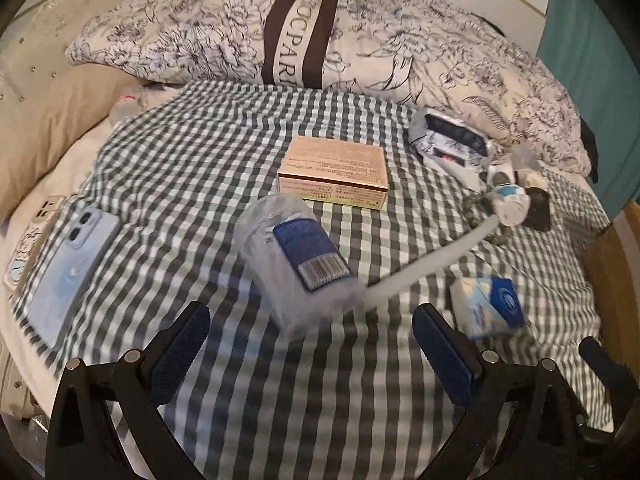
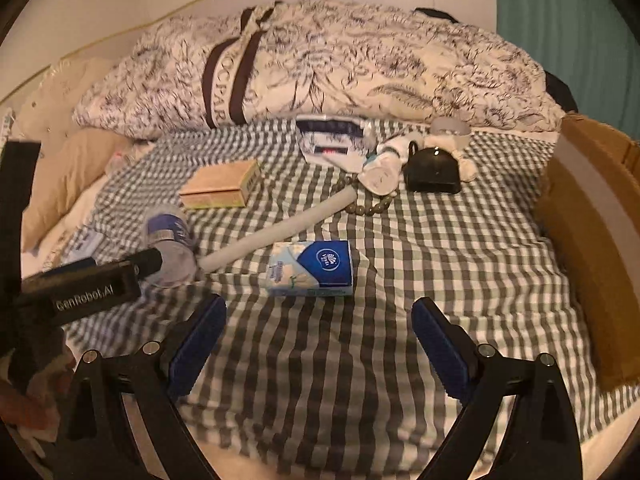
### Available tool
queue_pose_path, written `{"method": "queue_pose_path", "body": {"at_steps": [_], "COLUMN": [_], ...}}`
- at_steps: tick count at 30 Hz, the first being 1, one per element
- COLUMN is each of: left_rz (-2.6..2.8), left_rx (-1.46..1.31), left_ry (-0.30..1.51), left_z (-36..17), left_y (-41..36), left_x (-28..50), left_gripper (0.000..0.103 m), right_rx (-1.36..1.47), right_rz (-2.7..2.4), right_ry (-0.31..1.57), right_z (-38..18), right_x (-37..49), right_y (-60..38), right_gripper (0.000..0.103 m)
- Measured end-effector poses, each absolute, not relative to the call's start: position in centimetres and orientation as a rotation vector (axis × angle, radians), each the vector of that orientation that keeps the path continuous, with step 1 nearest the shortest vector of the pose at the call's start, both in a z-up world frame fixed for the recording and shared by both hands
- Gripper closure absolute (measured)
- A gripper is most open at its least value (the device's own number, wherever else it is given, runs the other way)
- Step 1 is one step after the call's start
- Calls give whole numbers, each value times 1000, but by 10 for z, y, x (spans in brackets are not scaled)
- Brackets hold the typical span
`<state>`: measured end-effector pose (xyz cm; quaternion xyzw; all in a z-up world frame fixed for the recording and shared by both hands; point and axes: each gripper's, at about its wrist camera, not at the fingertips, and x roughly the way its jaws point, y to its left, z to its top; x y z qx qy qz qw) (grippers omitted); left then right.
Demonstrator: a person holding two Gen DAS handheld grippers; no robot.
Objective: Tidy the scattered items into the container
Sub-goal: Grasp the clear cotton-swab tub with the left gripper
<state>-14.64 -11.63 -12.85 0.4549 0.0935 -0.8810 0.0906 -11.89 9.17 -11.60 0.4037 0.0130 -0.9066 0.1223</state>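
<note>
Centre frame of your left wrist view, the clear plastic bottle with a blue label (image 1: 296, 264) lies on its side on the green-and-white checked cloth (image 1: 192, 152), just ahead of your left gripper (image 1: 312, 354), whose jaws stand wide and empty. Your right gripper (image 2: 320, 346) is likewise spread, holding nothing, facing the blue-and-white tissue pack (image 2: 312, 268). Nothing looks collected yet. The brown cardboard box (image 2: 600, 240) at the right edge is probably your container; next, straddle the bottle's body squarely.
</note>
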Motion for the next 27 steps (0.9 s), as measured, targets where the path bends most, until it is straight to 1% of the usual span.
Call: {"method": "queue_pose_path", "body": {"at_steps": [9,15,20,24,25,26,27], "left_rz": [-2562,-2519,-2505,-2514,-2517,-2521,-2530], "left_rx": [1415,1449,1458,1448,1444,1439,1430], "left_ry": [293,333,393,416,417,414,412], "left_z": [-164,-183,-187,-186,-185,-183,-181], "left_y": [-123,-129,-139,-142,-143,-143,-145], "left_x": [-189,-202,-203,-200,-198,-197,-193], "left_gripper": [0,0,0,0,1,8,19], "right_rx": [1277,1322,1360,1361,1359,1361,1358], "right_rz": [-2579,-2570,-2558,-2567,-2569,-2568,-2569], "right_ry": [48,83,82,115,122,130,132], "right_z": [-155,-176,-186,-188,-188,-188,-187], "right_x": [-170,-189,-198,-199,-198,-198,-198], "right_y": [76,68,68,65,64,64,64], "right_gripper": [9,9,9,9,9,9,9]}}
